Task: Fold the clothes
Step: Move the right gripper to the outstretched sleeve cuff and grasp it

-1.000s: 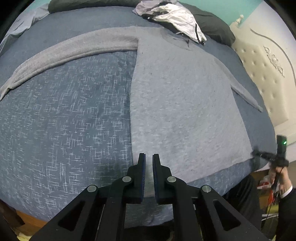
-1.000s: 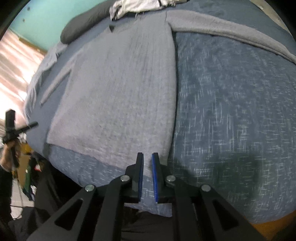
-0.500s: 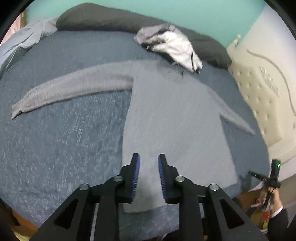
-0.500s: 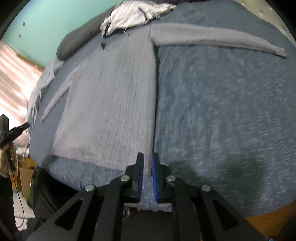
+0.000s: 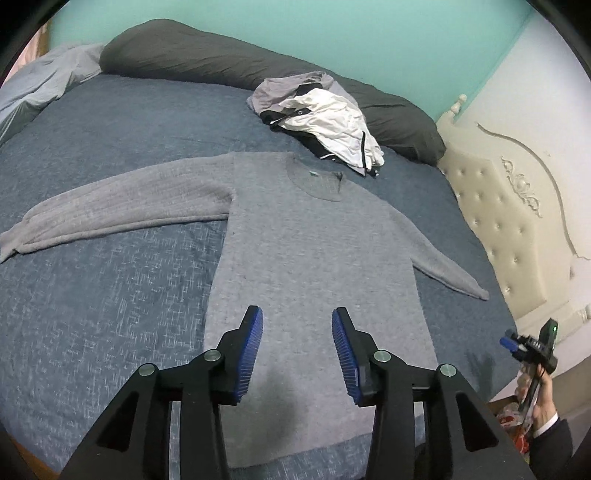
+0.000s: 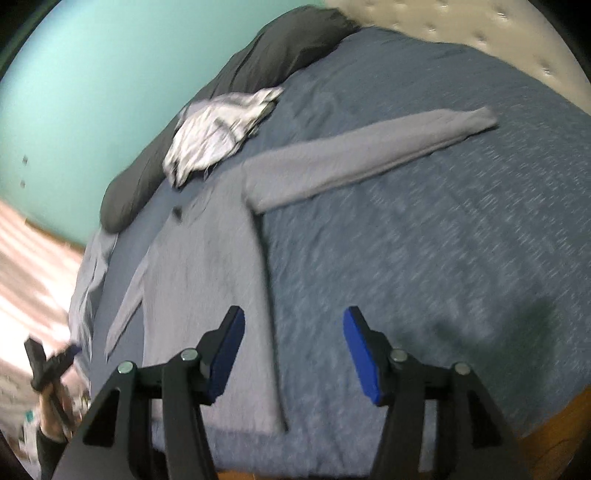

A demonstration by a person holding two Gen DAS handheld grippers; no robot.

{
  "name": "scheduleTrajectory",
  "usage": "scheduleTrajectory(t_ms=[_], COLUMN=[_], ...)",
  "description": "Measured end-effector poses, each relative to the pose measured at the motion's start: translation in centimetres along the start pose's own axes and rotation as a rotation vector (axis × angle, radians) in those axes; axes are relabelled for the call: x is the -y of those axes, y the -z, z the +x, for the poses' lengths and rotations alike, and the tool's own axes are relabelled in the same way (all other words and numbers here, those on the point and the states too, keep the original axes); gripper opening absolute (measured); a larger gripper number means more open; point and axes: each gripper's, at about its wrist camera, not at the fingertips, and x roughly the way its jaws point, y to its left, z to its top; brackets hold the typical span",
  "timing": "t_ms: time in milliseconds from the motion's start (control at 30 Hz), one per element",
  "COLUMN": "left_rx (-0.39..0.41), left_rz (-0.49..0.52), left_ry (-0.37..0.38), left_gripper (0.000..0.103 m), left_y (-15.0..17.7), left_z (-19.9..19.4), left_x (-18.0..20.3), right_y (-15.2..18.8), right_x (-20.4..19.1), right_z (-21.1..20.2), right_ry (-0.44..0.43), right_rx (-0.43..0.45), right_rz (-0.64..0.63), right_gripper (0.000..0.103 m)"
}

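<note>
Left wrist view: grey knitted long-sleeved sweater [image 5: 317,258] lies flat, face up, on the blue speckled bedspread [image 5: 110,302], both sleeves spread out to the sides and the hem at the near edge of the bed.
Neckline: points toward the far side, just short of a crumpled heap of white, grey and black clothes [image 5: 317,114].
Heap: rests against a long dark grey pillow [image 5: 221,62] along the teal wall [image 5: 332,33].
Left gripper [image 5: 297,354]: hovers above the sweater's lower body, its blue-padded fingers [image 5: 251,350] partly apart and opening, nothing between them.
Right gripper [image 6: 293,354]: hangs over the sweater's side edge and the bedspread beside it, fingers [image 6: 225,350] spread and opening, gripping nothing; this view is blurred.
Headboard: cream tufted headboard [image 5: 517,229] stands at the bed's right side.
Person: a hand [image 5: 539,398] in a dark sleeve holds the right gripper at the lower right of the left wrist view.
</note>
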Motion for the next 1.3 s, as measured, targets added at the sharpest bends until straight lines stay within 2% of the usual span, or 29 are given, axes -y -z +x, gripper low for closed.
scheduleTrajectory(t_ms=[300, 667, 1000, 1167, 1200, 1233, 1267, 1300], left_rx=[0.021, 0.082, 0.058, 0.059, 0.057, 0.056, 0.056, 0.056], left_rz=[-0.082, -0.201, -0.226, -0.203, -0.2, -0.197, -0.193, -0.189], left_ry=[-0.051, -0.112, -0.126, -0.132, -0.131, -0.131, -0.131, -0.133], left_gripper=[0.044, 0.044, 0.044, 0.044, 0.044, 0.044, 0.044, 0.044], left_y=[-0.2, -0.1, 0.8, 0.8, 0.8, 0.7, 0.6, 0.5], left_z=[5.3, 9.7, 12.7, 12.8, 12.8, 12.7, 12.7, 12.7], left_x=[-1.6, -3.8, -4.2, -3.5, -3.5, -3.4, -3.3, -3.1], right_y=[-7.7, -13.3, -16.7, -17.6, -17.7, -17.9, -18.0, -18.0], right_x=[8.6, 18.0, 21.1, 21.9, 21.8, 21.6, 21.5, 21.4], right_z=[2.2, 5.6, 7.9, 8.8, 9.0, 9.2, 9.4, 9.5], right_ry=[0.04, 0.144, 0.242, 0.252, 0.261, 0.276, 0.289, 0.291], right_rx=[0.141, 0.252, 0.317, 0.335, 0.339, 0.338, 0.333, 0.332], right_rz=[0.182, 0.333, 0.357, 0.368, 0.357, 0.344, 0.336, 0.331], right_gripper=[0.057, 0.057, 0.057, 0.057, 0.05, 0.038, 0.033, 0.022])
